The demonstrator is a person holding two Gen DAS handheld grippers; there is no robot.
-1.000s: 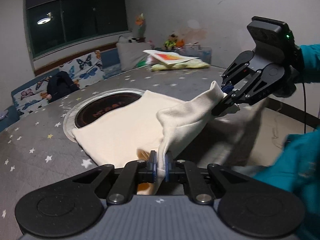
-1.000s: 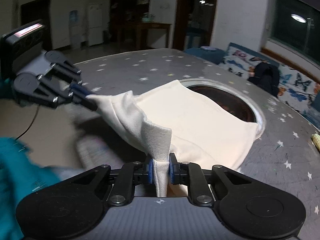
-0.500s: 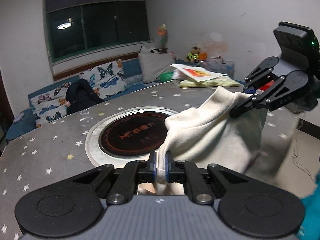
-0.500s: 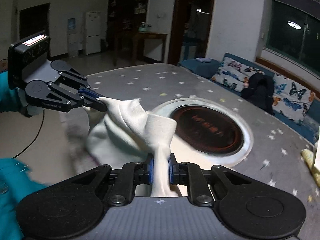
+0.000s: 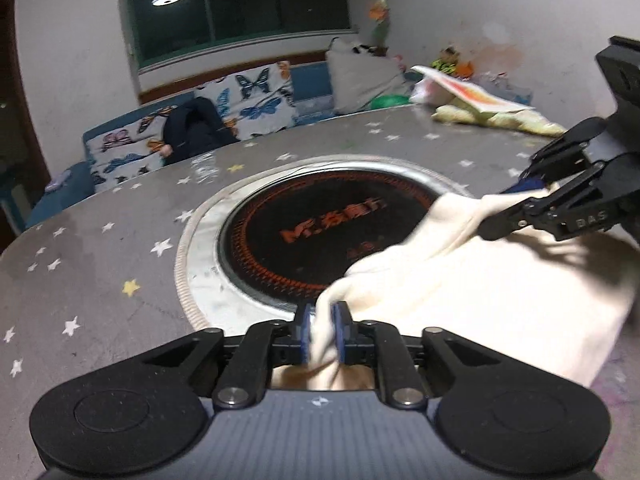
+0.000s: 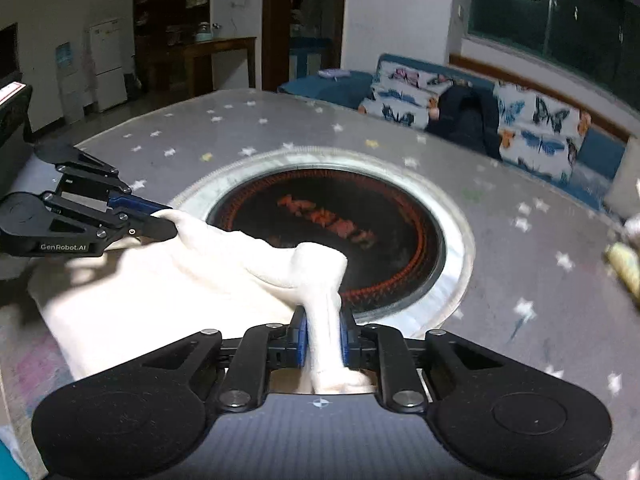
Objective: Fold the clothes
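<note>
A: What have you got in your left gripper [image 5: 323,334]?

B: Its jaws pinch a bunched fold of the cream garment [image 5: 480,296], low in the centre of the left wrist view. The cloth fills the gap between the blue pads.

A: And your right gripper [image 6: 323,338]?

B: The same. Its jaws are clamped on another thick roll of that garment, bottom centre of the right wrist view. In the left view you see the right gripper at the right edge of the frame, with cloth running up to its fingertips.

A: Where does the garment lie?

B: It stretches between your two grippers. In the left view it spreads over the lower right of the frame; in the right view, over the lower left. Its upper edge overlaps the near rim of the round black cooktop [image 5: 320,232] set in the star-patterned table [image 5: 100,248].

A: Anything else around you?

B: A butterfly-print sofa [image 6: 532,120] stands behind the table, upper right of the right view. A yellow-green bundle under a sheet of paper [image 5: 476,96] lies at the table's far edge, upper right of the left view.
</note>
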